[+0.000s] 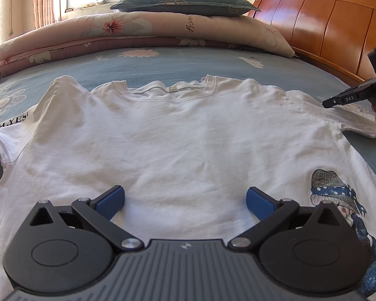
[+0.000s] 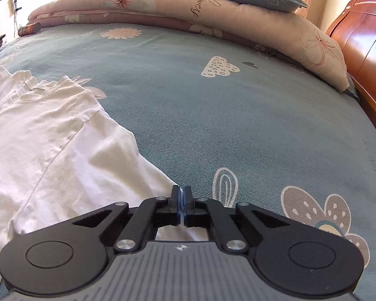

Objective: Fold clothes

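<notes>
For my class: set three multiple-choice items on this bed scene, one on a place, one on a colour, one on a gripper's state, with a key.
1. Where does the green pillow lie?
A on the folded quilt
B on the T-shirt
C on the floor

2. What colour is the T-shirt?
A grey
B white
C pink

3. How do the left gripper jaws stand?
A shut on a sleeve
B shut on nothing
C wide open

Key: 1 A, it rests atop the quilt; 2 B, the cloth is white with a printed figure; 3 C, the blue pads stand far apart over the shirt.
</notes>
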Demonstrator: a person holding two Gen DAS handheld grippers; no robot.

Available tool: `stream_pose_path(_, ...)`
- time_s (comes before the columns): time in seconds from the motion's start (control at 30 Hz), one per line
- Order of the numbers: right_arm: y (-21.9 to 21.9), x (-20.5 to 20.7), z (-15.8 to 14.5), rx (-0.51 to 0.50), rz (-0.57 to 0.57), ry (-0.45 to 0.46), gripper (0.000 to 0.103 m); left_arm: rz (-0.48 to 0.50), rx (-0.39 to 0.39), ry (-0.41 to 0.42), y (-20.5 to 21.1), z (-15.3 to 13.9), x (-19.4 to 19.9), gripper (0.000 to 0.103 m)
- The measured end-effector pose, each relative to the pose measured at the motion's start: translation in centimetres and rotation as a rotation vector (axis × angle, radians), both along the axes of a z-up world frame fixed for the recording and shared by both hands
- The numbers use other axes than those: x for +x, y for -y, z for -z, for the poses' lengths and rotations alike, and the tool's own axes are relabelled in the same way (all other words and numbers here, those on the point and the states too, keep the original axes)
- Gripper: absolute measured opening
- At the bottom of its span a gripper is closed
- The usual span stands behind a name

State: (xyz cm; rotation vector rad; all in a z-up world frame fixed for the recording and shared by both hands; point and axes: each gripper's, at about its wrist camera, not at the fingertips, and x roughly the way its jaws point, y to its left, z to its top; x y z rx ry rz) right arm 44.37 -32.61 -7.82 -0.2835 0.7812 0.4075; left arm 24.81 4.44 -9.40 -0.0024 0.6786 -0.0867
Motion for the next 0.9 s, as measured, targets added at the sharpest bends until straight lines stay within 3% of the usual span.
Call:
stream_pose_path(0.23,0.1,0.7,0.0,-0.025,0.178,0.062,0.000,0.001,0.001,0.000,0.0,0.0,0.0,0.102)
stream_pose_path(0.3,0.7,0.5,-0.7,0.020,0.192,0.065,0.001,0.001,0.000,0.000,-0.1,0.0,0.0,0.102)
stream_pose_path(0.4,1.4,0.1,-1.6,0.044,0.170,0.058,0.018,0.001,-0.001,0.000,-0.1,0.0,0.0,0.102)
stream_pose_path(0.47,1.6,-0.1,-1.7,0.023,0.142,0.048,0.043,0.001,-0.001,0.000,-0.1,0.0,0.0,0.102)
stream_pose_path(0.53,2.0,-0.1,-0.9,0.007,0.128,0.019,0.053,0.001,0.000,0.000,-0.1,0.0,0.0,0.102)
stream_pose_path(0.6,2.6,-0.1,0.3,0.004,0.125,-0.002,0.053,0.001,0.000,0.000,-0.1,0.0,0.0,0.102)
stream_pose_path(0.63,2.9,-0.2,0.4,0.036,0.133,-0.007,0.046,0.001,0.000,0.000,-0.1,0.0,0.0,0.102)
stream_pose_path(0.67,3.2,-0.4,0.4,0.077,0.144,-0.011,0.018,0.001,0.000,0.000,-0.1,0.0,0.0,0.102)
stream_pose_path(0.7,3.2,-0.4,0.4,0.079,0.166,-0.004,0.010,0.001,0.000,0.000,-0.1,0.0,0.0,0.102)
stream_pose_path(0.9,3.1,0.0,0.0,0.027,0.314,0.059,0.001,0.000,0.002,0.000,0.0,0.0,0.0,0.102)
